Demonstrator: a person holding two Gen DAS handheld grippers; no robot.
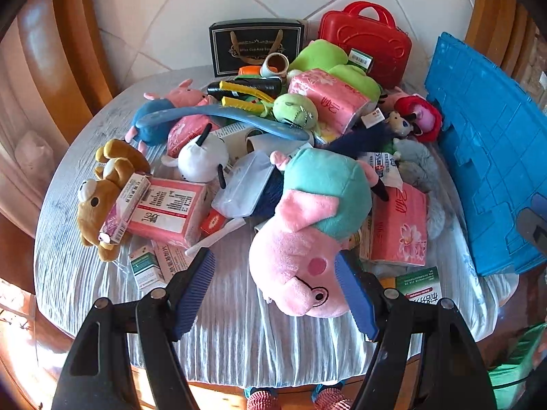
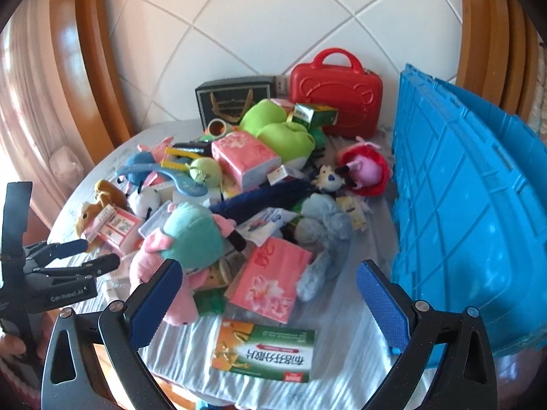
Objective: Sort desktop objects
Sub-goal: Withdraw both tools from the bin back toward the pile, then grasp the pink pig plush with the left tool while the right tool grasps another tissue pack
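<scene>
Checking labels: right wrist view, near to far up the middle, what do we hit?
Green medicine box → pink tissue pack → dark blue plush → green plush → red case.

Bright daylight, warm cast, entering low from left. Glare blown out at lower-left edge of left wrist view; sheen on wooden frame [image 2: 68, 48] in right wrist view. Soft shadows in folds of tablecloth [image 1: 225, 335]. Strong fisheye bending at edges, dark vignette in corners. Right wrist view slightly softer; medicine box [image 2: 265, 353] lettering a little blurred. Centre sharp.
</scene>
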